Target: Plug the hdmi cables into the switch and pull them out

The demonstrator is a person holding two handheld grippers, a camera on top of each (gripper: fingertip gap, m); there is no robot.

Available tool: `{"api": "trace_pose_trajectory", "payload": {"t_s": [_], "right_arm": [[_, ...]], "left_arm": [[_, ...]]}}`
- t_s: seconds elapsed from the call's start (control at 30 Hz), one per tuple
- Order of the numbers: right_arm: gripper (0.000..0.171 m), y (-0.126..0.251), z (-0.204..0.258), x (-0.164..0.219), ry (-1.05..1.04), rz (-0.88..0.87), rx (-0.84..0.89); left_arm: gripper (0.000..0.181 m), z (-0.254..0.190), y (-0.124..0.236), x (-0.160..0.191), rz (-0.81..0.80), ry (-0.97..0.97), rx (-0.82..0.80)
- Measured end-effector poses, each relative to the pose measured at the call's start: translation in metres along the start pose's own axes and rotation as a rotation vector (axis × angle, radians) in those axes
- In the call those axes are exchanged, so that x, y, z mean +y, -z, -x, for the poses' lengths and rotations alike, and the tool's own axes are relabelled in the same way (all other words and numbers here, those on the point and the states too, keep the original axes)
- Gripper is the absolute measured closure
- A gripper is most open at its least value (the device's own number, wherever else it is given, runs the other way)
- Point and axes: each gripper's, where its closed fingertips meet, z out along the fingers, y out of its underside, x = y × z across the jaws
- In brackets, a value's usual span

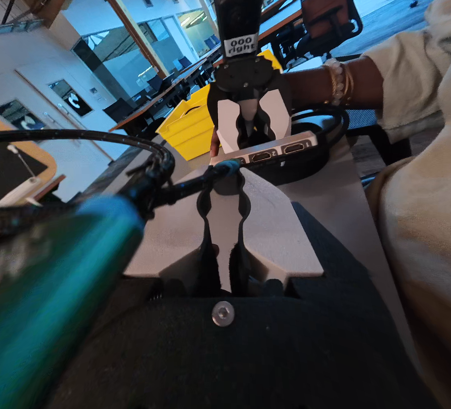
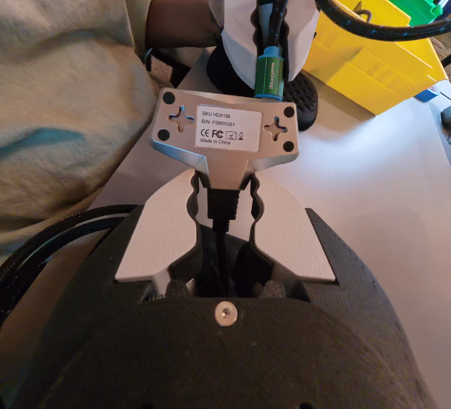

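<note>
Right gripper (image 2: pixel 225 177) clamps the switch (image 2: pixel 224 126) by its neck, underside up, near the table (image 2: pixel 366 177) edge, to brace it. Left gripper (image 2: pixel 268 72) pinches the green plug (image 2: pixel 268 77) at an end port, seating or pulling.

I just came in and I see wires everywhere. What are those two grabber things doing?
A person is holding two grabbers. The right gripper is clamped on the neck of a silver HDMI switch, holding it flipped bottom-up. The left gripper grips a green HDMI plug on a black braided cable. The plug sits right at one end port; two other ports are empty.
</note>
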Motion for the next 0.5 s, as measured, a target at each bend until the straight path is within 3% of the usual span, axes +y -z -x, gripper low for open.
{"api": "trace_pose_trajectory", "payload": {"t_s": [0.13, 0.23, 0.33, 0.5], "right_arm": [[0.13, 0.005, -0.016, 0.0, -0.063, -0.018, 0.088], [0.131, 0.014, -0.036, 0.004, -0.149, -0.037, 0.201], [0.131, 0.023, -0.05, 0.018, -0.242, 0.01, 0.284], [0.131, 0.015, -0.053, 0.047, -0.289, 0.241, 0.317]], "left_arm": [[0.158, 0.016, -0.001, 0.014, 0.063, 0.138, -0.055], [0.132, 0.028, 0.007, 0.012, 0.056, 0.266, -0.067], [0.13, 0.033, 0.032, 0.013, 0.105, 0.332, -0.029], [0.13, 0.046, 0.091, 0.002, 0.257, 0.232, -0.109]]}}
